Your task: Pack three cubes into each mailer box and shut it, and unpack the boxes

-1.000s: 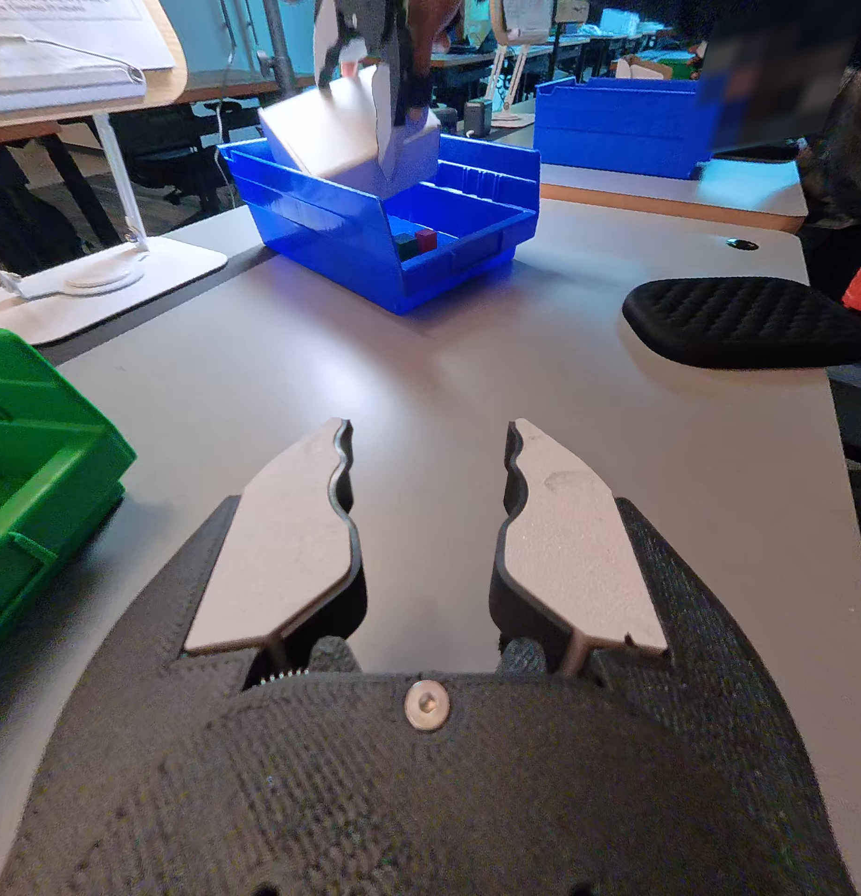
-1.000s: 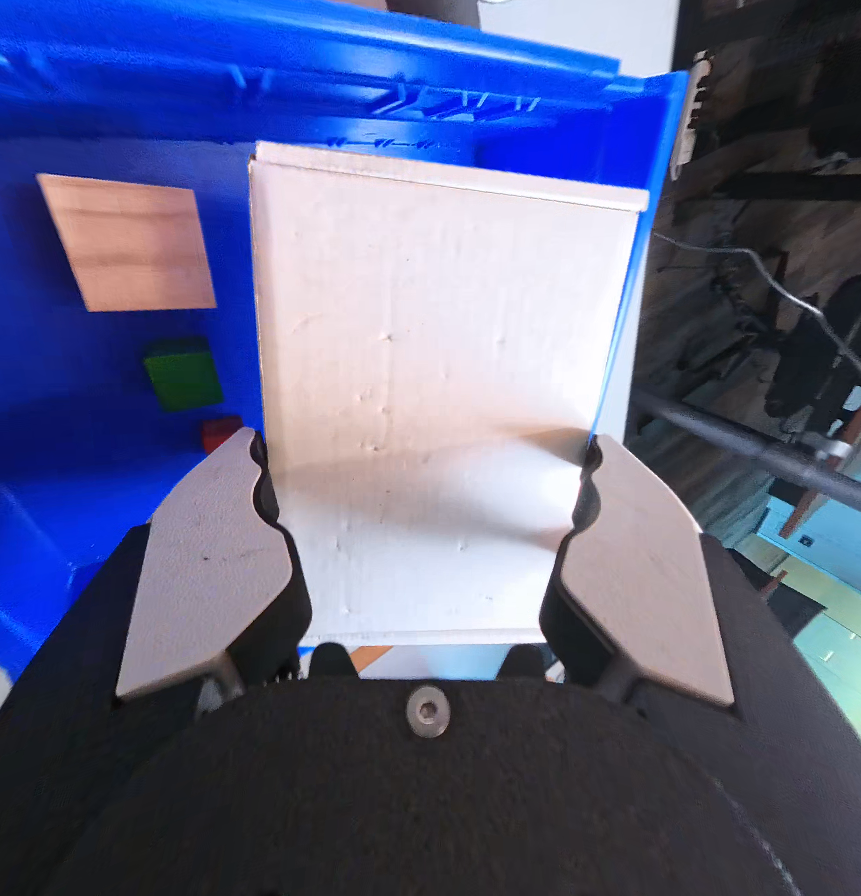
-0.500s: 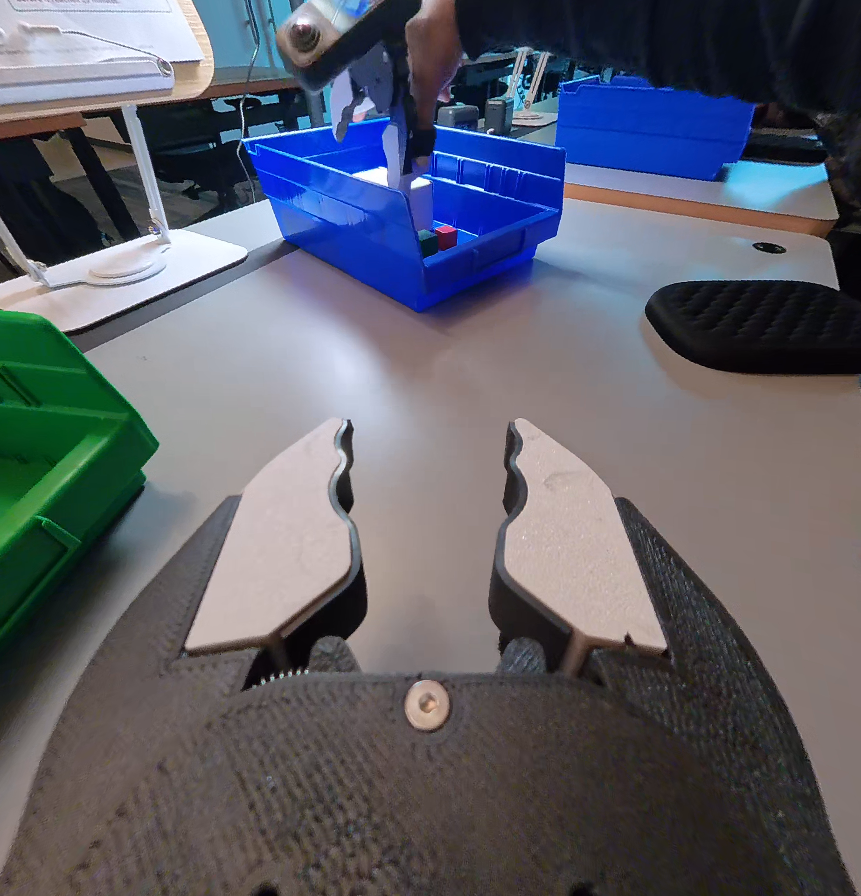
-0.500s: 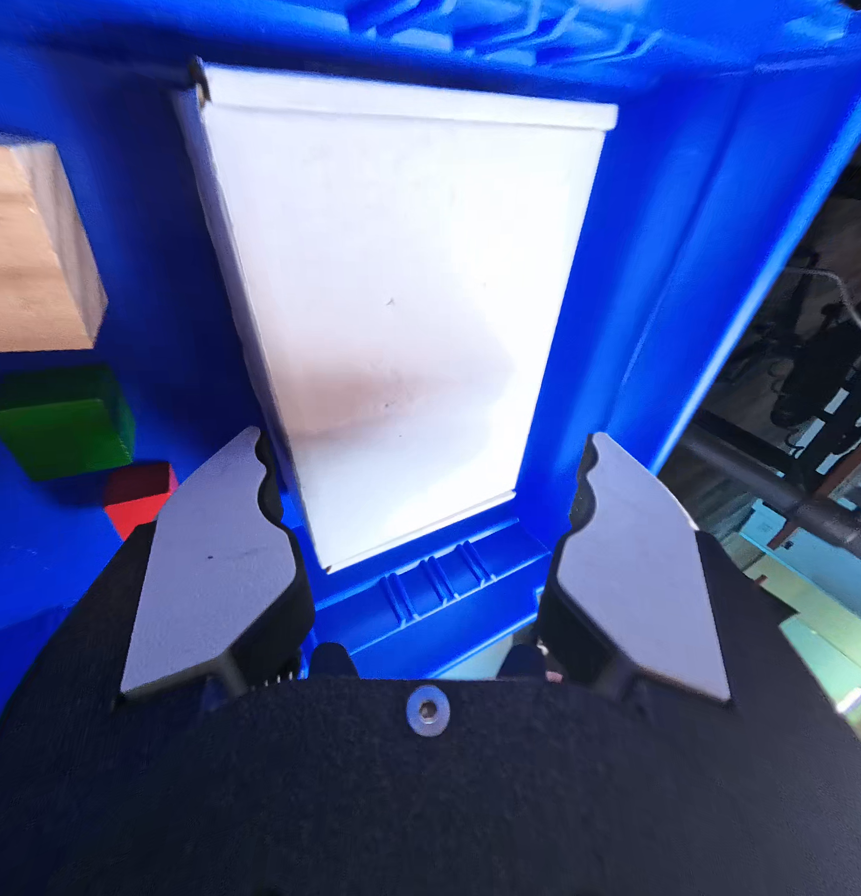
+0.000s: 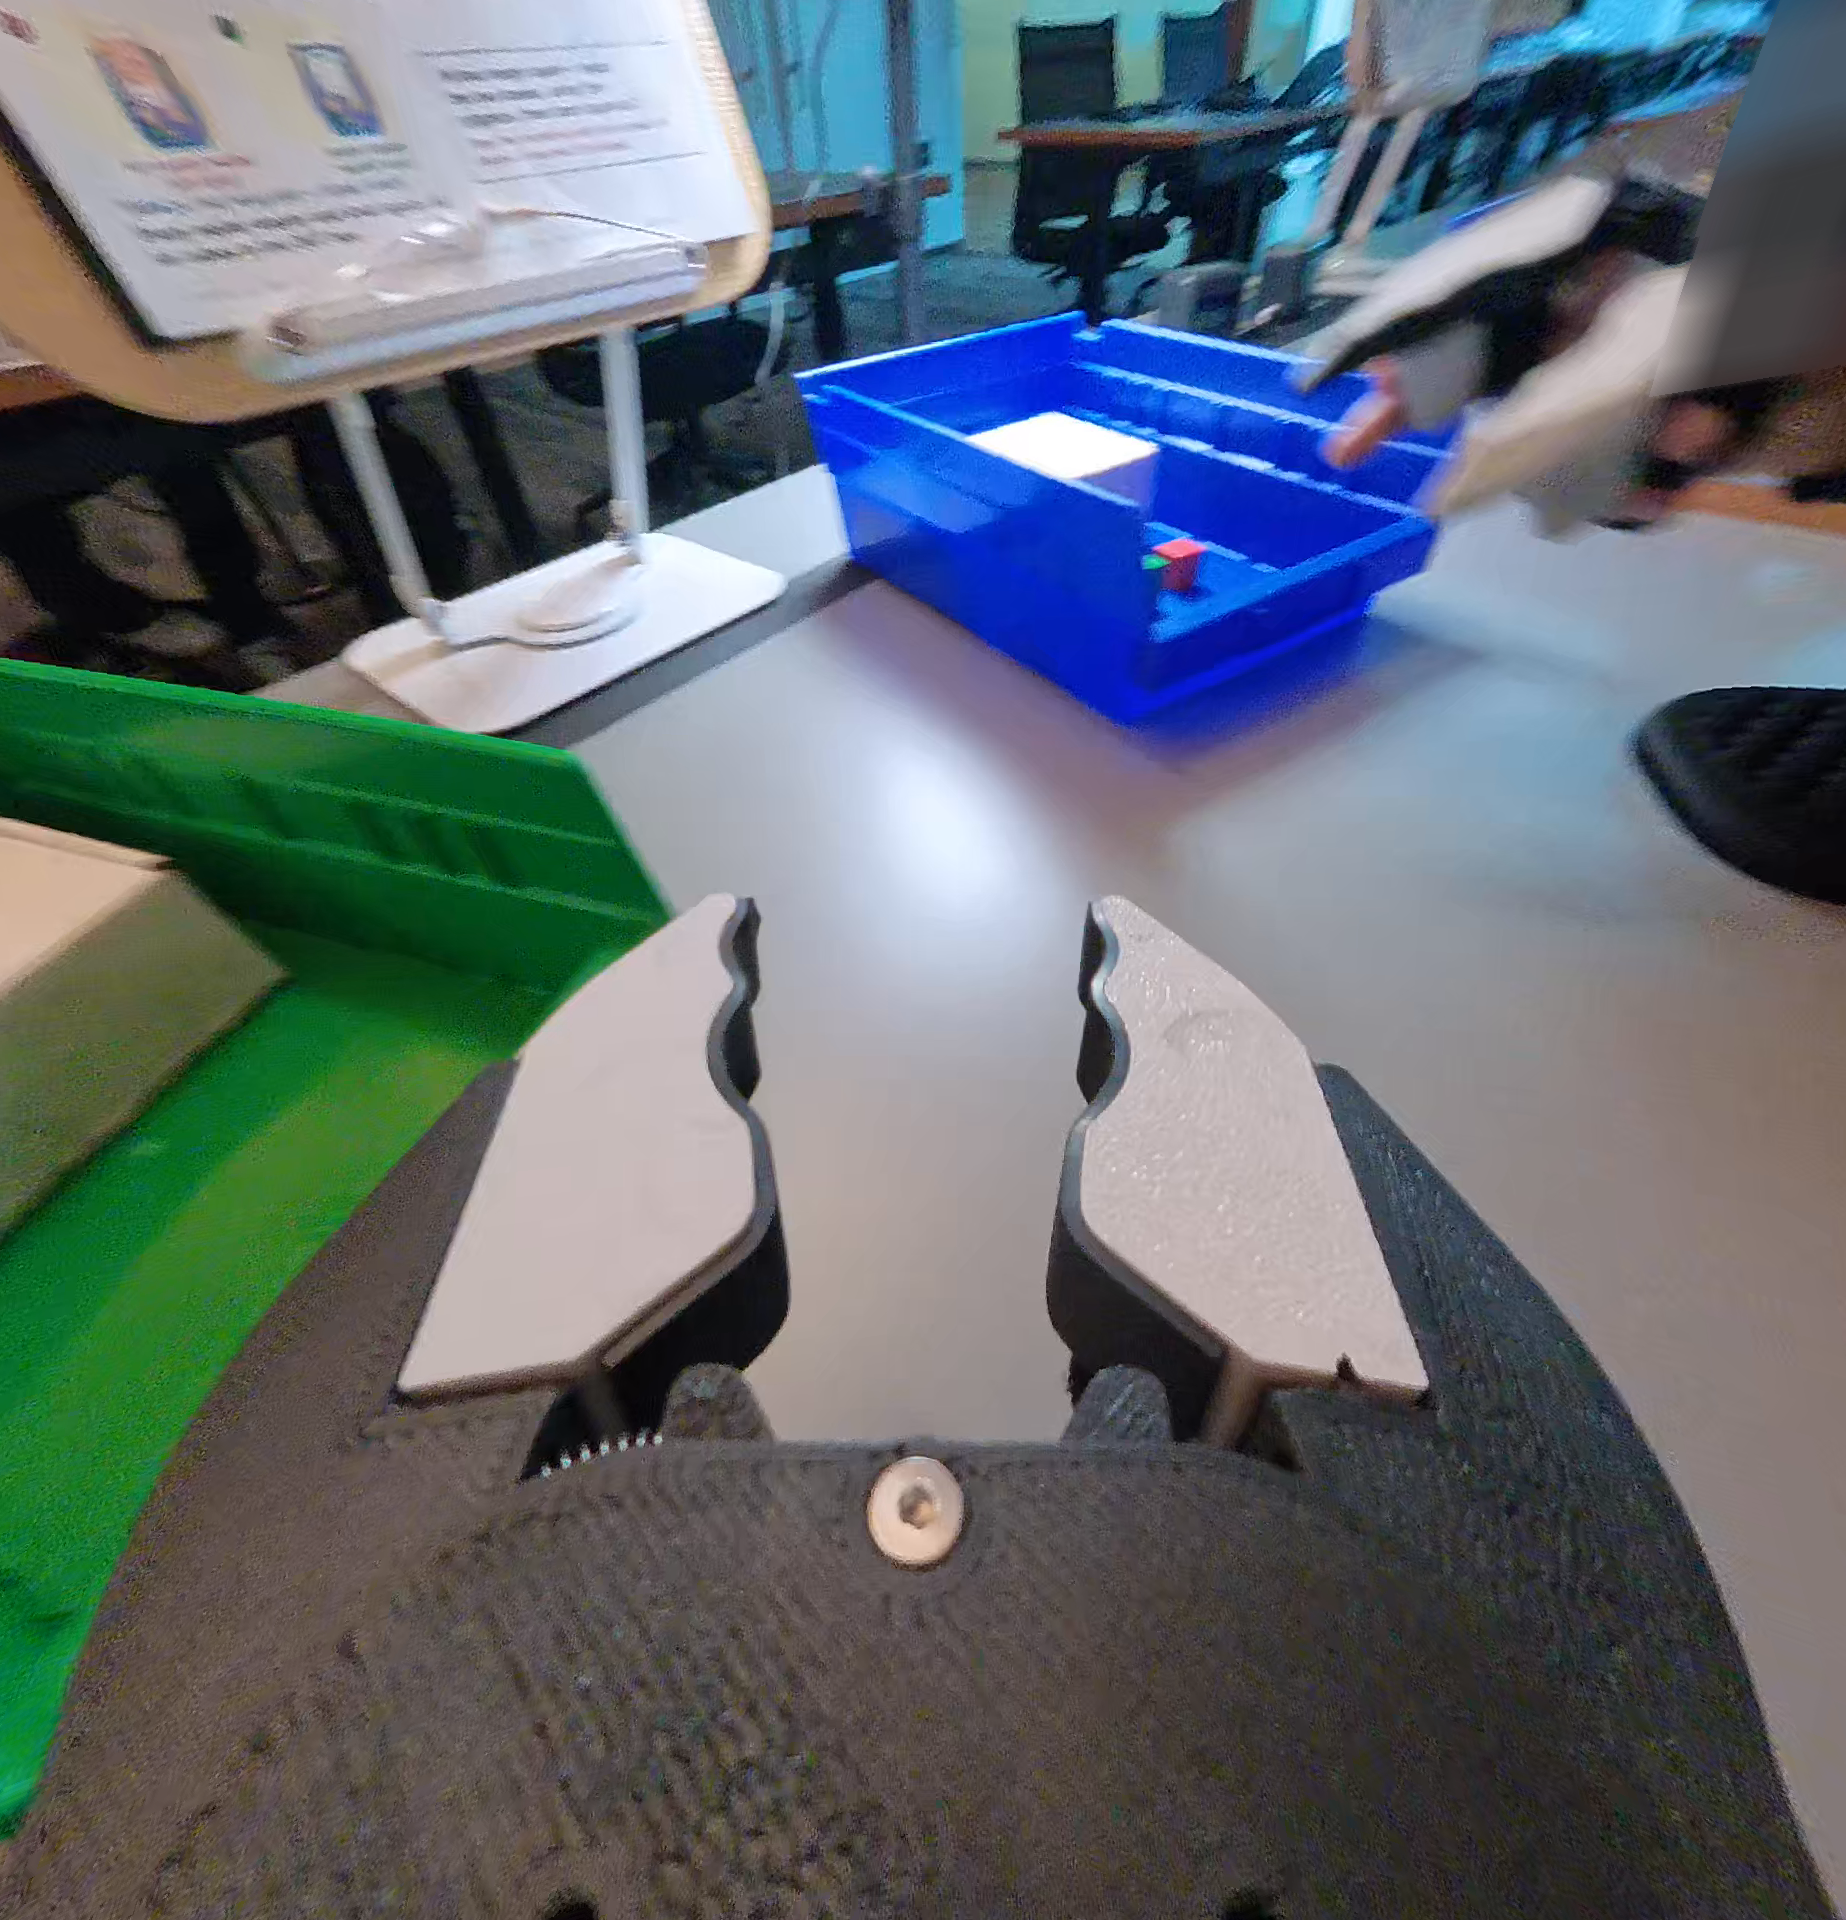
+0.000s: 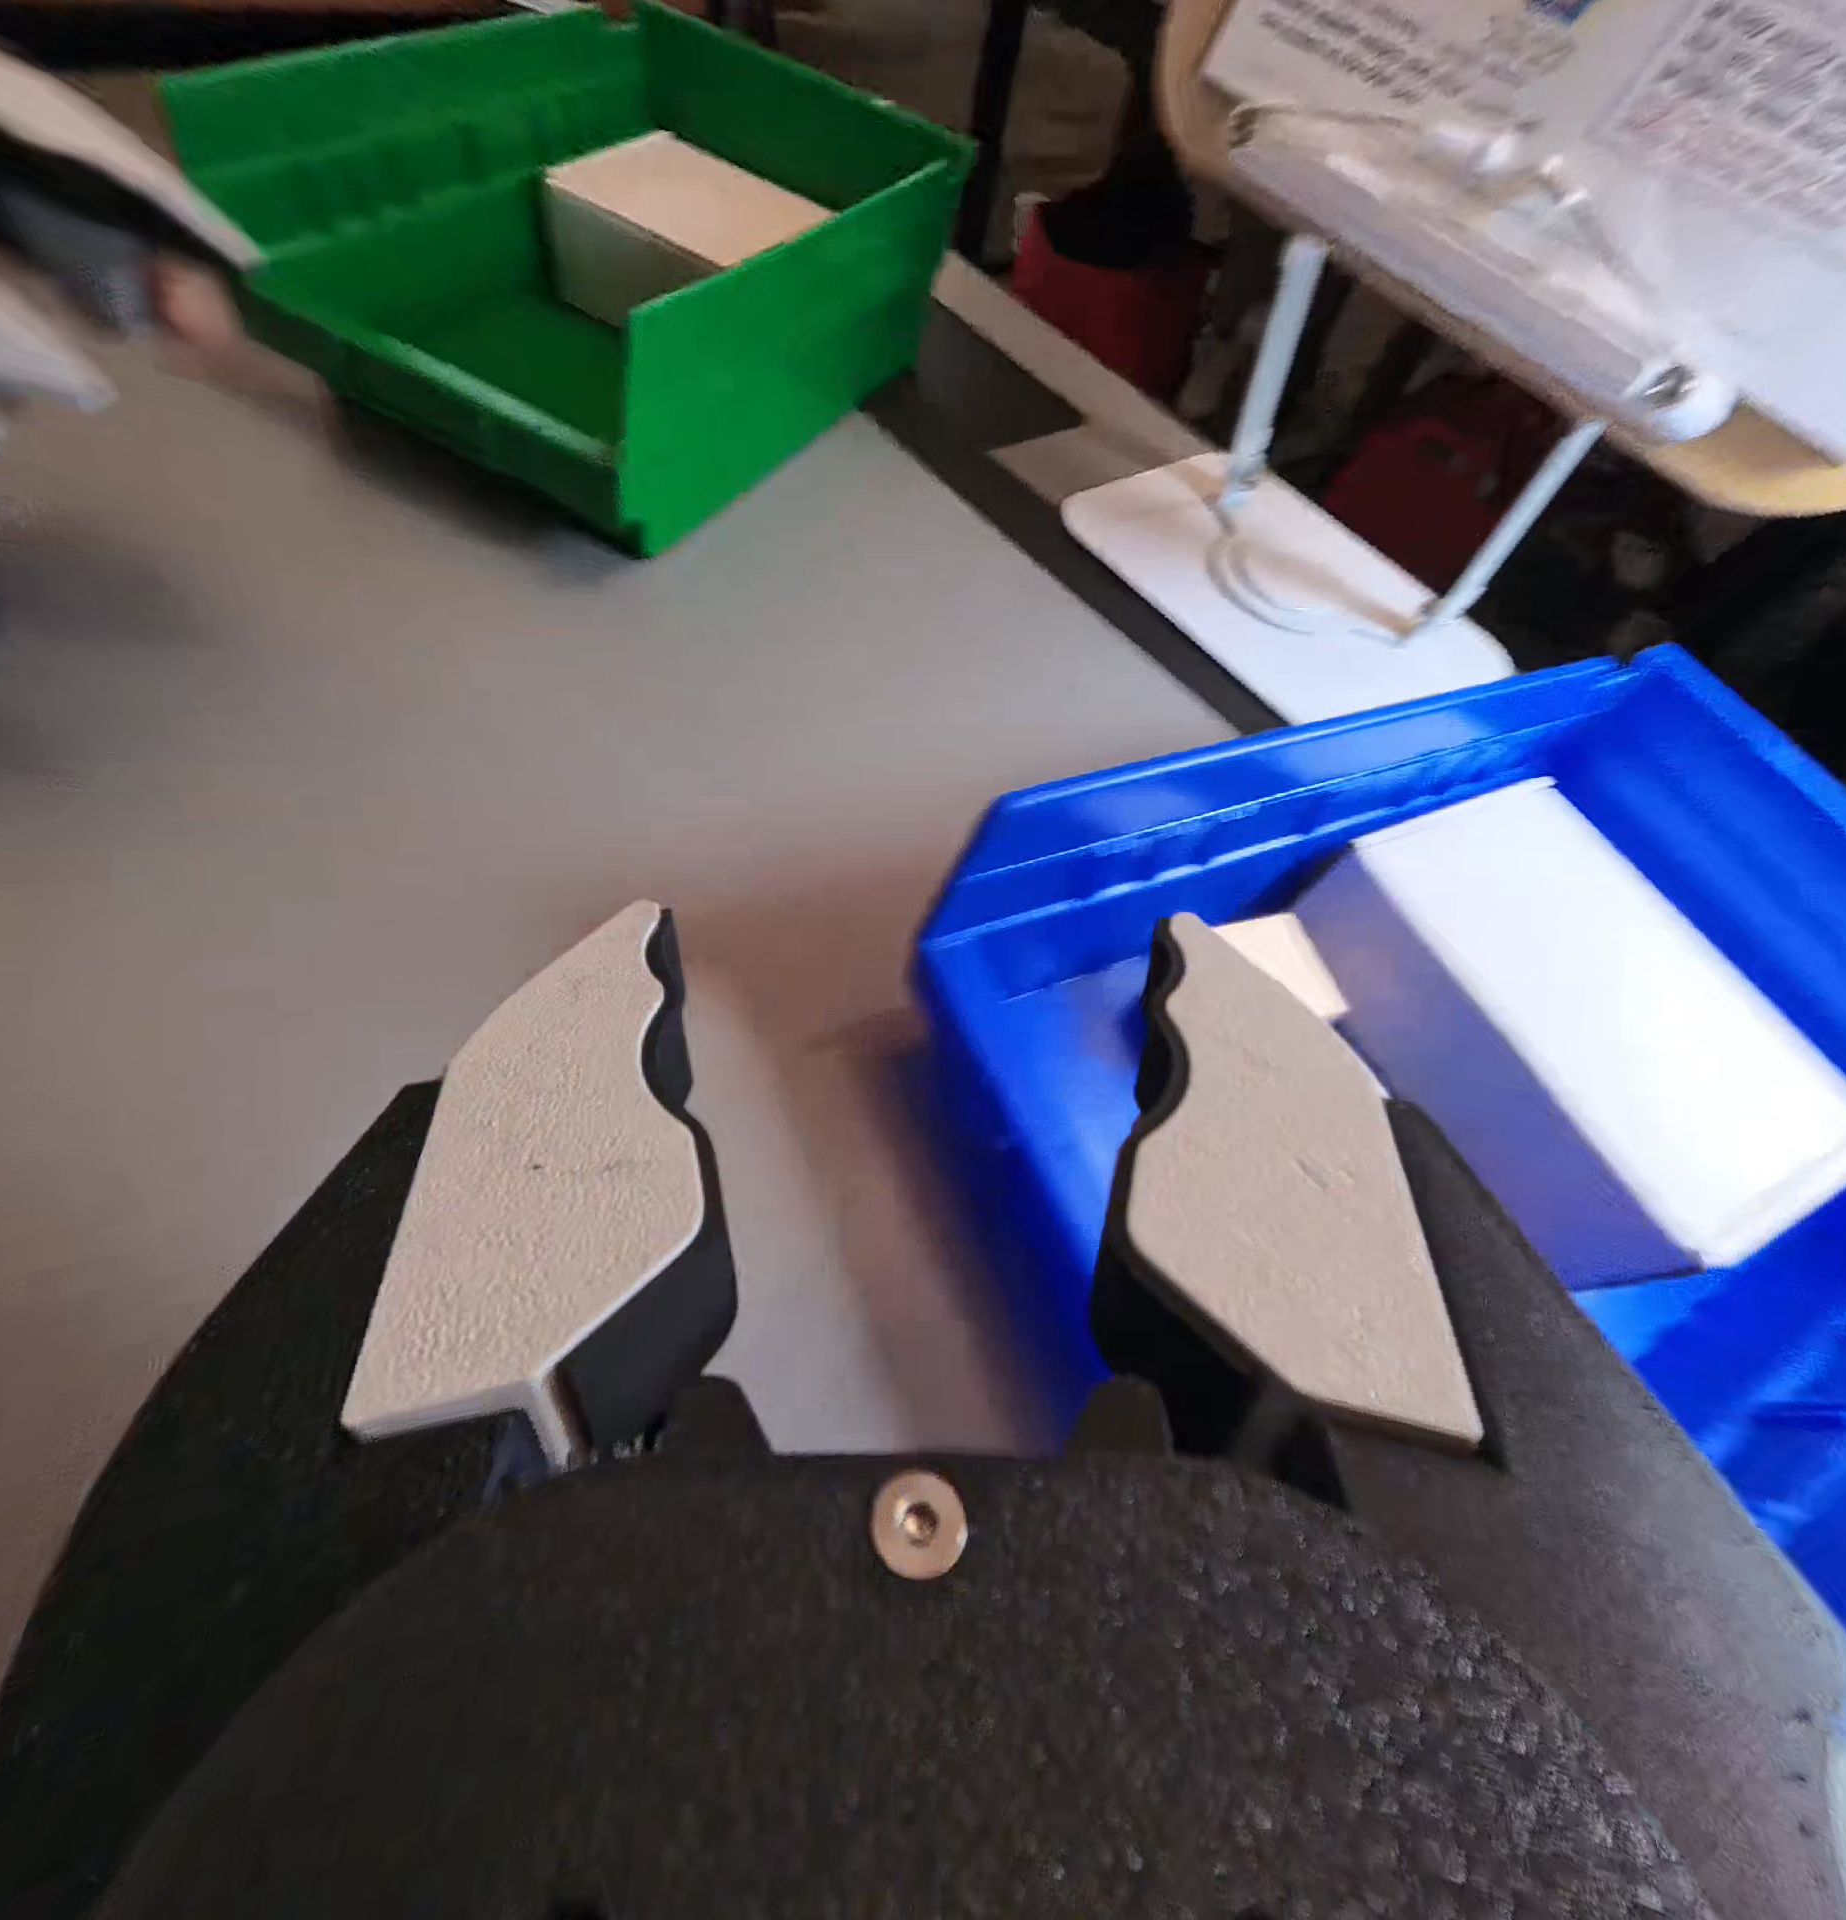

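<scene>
My left gripper (image 5: pixel 919 925) is open and empty, low over the grey table beside the green bin (image 5: pixel 358 831), which holds a closed white mailer box (image 5: pixel 77 997). My right gripper (image 6: pixel 914 935) is open and empty, above the table at the near left corner of the blue bin (image 6: pixel 1064 862). A white mailer box (image 6: pixel 1605 1008) lies in that bin. In the left wrist view the blue bin (image 5: pixel 1002 551) holds the white box (image 5: pixel 1064 452), a red cube (image 5: pixel 1181 561) and a green cube (image 5: pixel 1154 562); the right gripper (image 5: pixel 1418 416) is blurred above its far side.
A white document stand (image 5: pixel 555 613) stands at the table's back edge between the bins, also in the right wrist view (image 6: pixel 1283 592). A black padded rest (image 5: pixel 1781 790) lies at the right. The green bin (image 6: pixel 732 374) with its white box (image 6: pixel 680 208) is far left of the right gripper. About 20 cm separates my right fingertips from the black padded rest (image 5: pixel 1781 790).
My right gripper let go of the white box, left it in the blue bin, and pulled out and swung left. My left gripper moved left, up to the green bin.
</scene>
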